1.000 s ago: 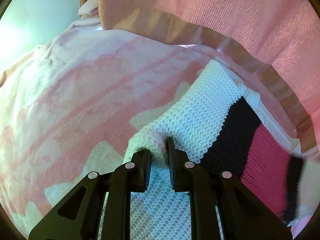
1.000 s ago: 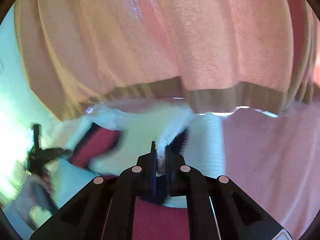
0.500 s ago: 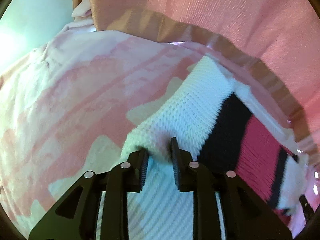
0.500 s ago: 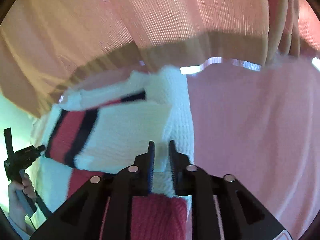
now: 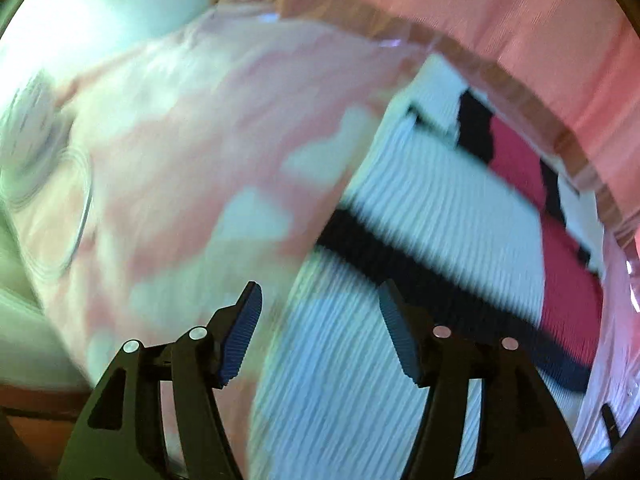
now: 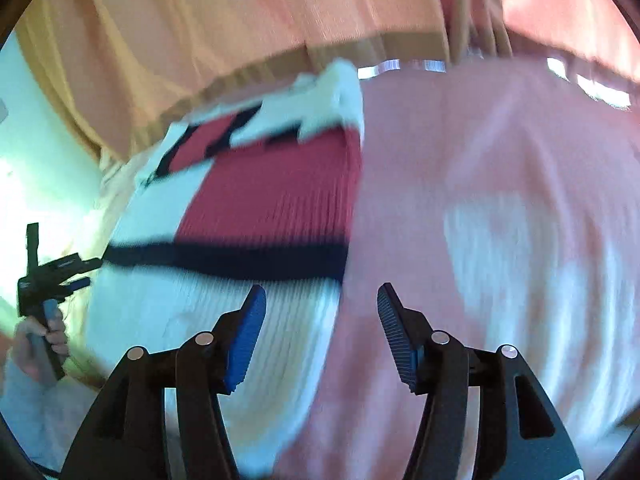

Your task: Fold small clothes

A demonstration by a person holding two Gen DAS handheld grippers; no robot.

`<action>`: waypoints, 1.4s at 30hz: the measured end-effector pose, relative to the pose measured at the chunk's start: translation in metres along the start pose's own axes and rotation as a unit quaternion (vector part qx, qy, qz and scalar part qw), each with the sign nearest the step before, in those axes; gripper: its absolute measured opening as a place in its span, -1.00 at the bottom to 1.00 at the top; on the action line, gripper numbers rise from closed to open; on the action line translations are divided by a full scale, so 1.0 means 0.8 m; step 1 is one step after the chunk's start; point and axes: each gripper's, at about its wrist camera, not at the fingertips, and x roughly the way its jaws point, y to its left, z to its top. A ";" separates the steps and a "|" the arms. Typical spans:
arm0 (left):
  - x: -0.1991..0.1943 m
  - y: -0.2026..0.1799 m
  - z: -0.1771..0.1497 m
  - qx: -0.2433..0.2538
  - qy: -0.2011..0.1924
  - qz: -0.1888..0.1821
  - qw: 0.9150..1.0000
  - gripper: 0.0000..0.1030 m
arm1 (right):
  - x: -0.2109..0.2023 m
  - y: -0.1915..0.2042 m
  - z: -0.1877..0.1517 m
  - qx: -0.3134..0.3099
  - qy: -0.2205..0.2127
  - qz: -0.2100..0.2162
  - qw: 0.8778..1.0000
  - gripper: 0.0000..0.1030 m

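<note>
Left gripper (image 5: 320,320): jaws are opening, standing wide, nothing pinched; the pads are hanging just above the sweater (image 5: 420,208). The sweater, white knit with black and red stripes, is lying flat on the pink blanket (image 5: 192,128), near the curtain (image 5: 500,12). Right gripper (image 6: 322,320): jaws likewise opening wide over the sweater's right edge, gripping nothing. Judgement: both should be lifting clear without snagging the knit, then checking that the fold's edges are lying square.
</note>
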 end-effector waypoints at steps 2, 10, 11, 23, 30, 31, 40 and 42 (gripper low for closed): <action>0.001 0.012 -0.027 -0.014 0.022 -0.017 1.000 0.15 | -0.004 -0.003 -0.028 0.014 0.015 0.017 1.000 0.12; -0.018 -0.006 -0.075 0.013 0.008 -0.049 0.999 0.25 | 0.010 0.003 -0.083 0.038 0.039 0.088 0.995 0.13; -0.018 -0.009 -0.076 0.014 0.007 -0.051 0.999 0.08 | 0.014 0.007 -0.083 0.034 0.035 0.097 0.994 0.11; -0.091 -0.006 -0.104 0.023 -0.003 -0.141 0.990 -0.80 | -0.101 -0.015 -0.053 0.016 -0.059 0.083 0.995 -0.88; -0.178 -0.016 -0.207 0.079 0.025 -0.203 0.976 -0.80 | -0.203 -0.056 -0.119 0.000 -0.045 0.028 0.999 -0.88; -0.186 -0.014 -0.216 0.081 0.028 -0.209 0.974 -0.80 | -0.214 -0.058 -0.133 0.001 -0.035 0.025 0.999 -0.88; -0.277 -0.041 -0.175 0.115 -0.066 -0.255 0.958 -0.80 | -0.284 -0.031 -0.097 -0.046 -0.112 0.043 0.992 -0.88; -0.266 -0.066 -0.132 0.120 -0.095 -0.248 0.957 -0.79 | -0.260 -0.034 -0.037 -0.045 -0.149 0.065 0.986 -0.88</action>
